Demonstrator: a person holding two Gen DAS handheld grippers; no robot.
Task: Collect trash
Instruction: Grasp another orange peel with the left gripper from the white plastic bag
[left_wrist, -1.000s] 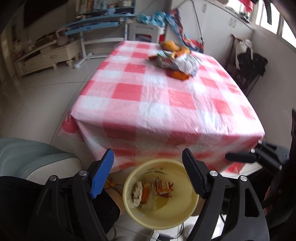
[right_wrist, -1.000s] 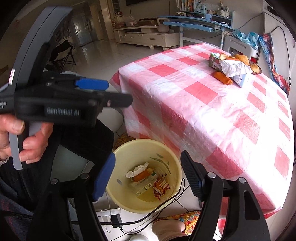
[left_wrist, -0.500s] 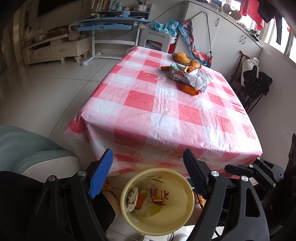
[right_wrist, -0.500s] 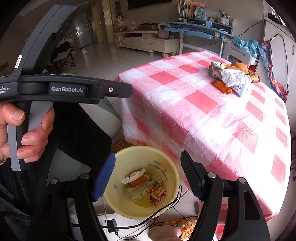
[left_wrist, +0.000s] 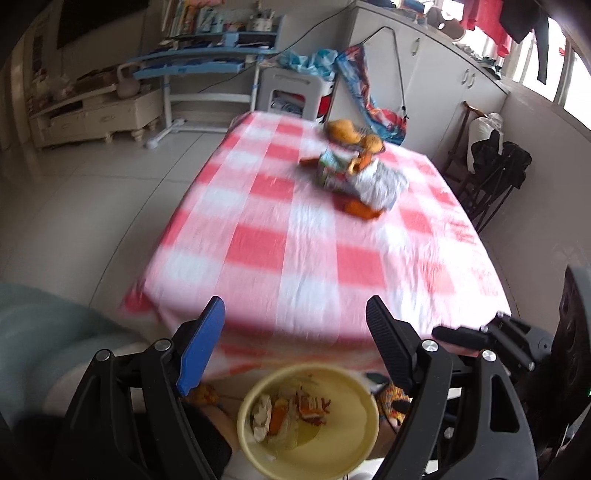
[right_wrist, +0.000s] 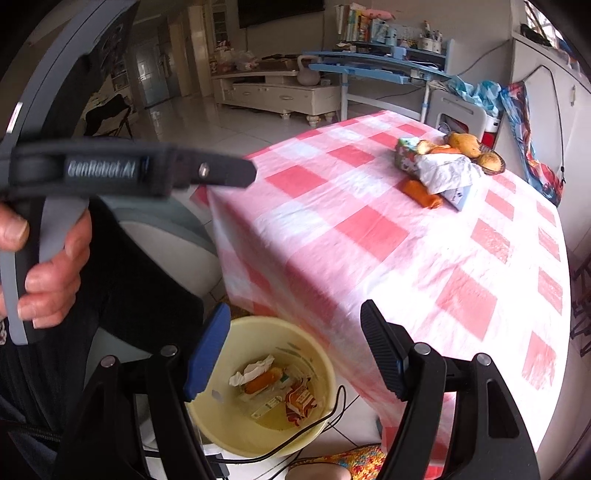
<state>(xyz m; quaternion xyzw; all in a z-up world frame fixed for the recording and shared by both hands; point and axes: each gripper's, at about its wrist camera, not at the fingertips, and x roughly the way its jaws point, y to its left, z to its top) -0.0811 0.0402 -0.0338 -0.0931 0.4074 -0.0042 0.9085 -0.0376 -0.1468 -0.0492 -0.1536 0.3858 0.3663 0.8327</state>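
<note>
A heap of trash (left_wrist: 358, 173) (right_wrist: 443, 166) lies at the far end of the red-and-white checked table (left_wrist: 314, 251) (right_wrist: 388, 240): wrappers, a crumpled white bag and orange pieces. On the floor at the table's near edge stands a yellow bin (left_wrist: 308, 421) (right_wrist: 258, 384) holding a tissue, an orange piece and wrappers. My left gripper (left_wrist: 295, 343) hangs open and empty above the bin. Just as open and empty, my right gripper (right_wrist: 295, 343) is over the bin's right side. In the right wrist view a hand (right_wrist: 40, 258) holds the left gripper's body at the left.
A grey-green chair (left_wrist: 44, 332) is at the near left of the table. A cable (right_wrist: 306, 435) crosses the floor by the bin. Beyond the table stand a blue desk (left_wrist: 207, 62), a white stool (left_wrist: 291, 92) and white cabinets (left_wrist: 443, 85); a dark rack (left_wrist: 491, 173) is at right.
Both views have risen and tilted up: the bin has slid toward the lower edge and more of the table and room shows. Both grippers stay open and empty.
</note>
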